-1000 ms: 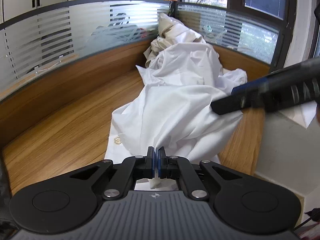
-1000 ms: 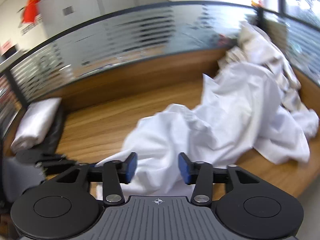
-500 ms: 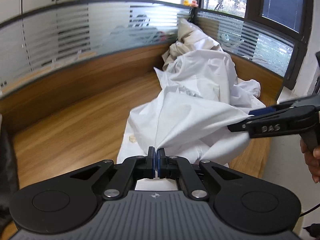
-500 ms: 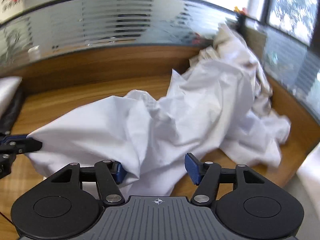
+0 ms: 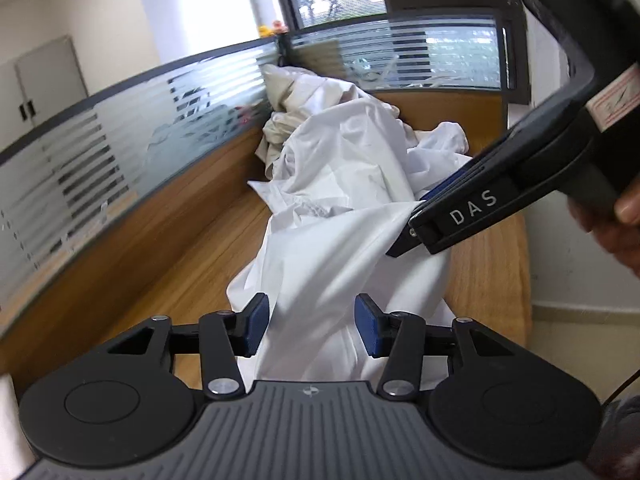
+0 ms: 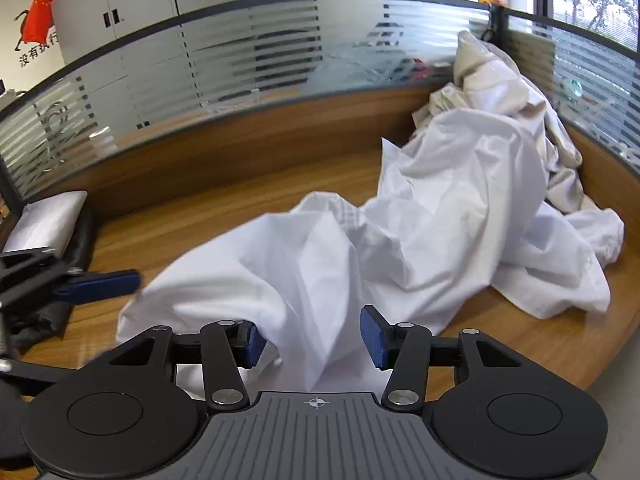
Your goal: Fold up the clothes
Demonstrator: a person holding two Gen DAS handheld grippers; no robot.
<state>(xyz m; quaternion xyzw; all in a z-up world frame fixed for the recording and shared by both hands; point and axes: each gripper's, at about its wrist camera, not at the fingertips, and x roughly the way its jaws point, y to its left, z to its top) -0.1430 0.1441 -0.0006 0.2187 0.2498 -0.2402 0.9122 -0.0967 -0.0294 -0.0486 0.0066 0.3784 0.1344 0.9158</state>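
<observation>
A crumpled white garment (image 5: pixel 344 200) (image 6: pixel 440 220) lies along the wooden desk (image 5: pixel 180 272). My left gripper (image 5: pixel 312 330) hangs over its near end; its jaws are opening, and a loose fold runs between the pads without being pressed. In the right wrist view the left gripper's blue finger (image 6: pixel 100 282) shows beside the cloth's left edge. My right gripper (image 6: pixel 314 340) has its jaws closing around a raised ridge of the cloth. The fabric drapes over its left pad and stands clear of the right one. Its tip (image 5: pixel 416 224) meets the cloth in the left wrist view.
A beige cloth heap (image 5: pixel 288 84) (image 6: pixel 480 68) sits in the far corner against the frosted glass partition (image 6: pixel 240 60). A folded white bundle (image 6: pixel 48 220) rests on something dark at the desk's left end. The desk edge (image 5: pixel 528 280) drops off on the right. A hand (image 5: pixel 616 224) holds the right gripper.
The left gripper's jaws, shut on a cloth fold before, have sprung apart and let it go, and the view has rolled. The right gripper's jaws have narrowed a little around the cloth ridge.
</observation>
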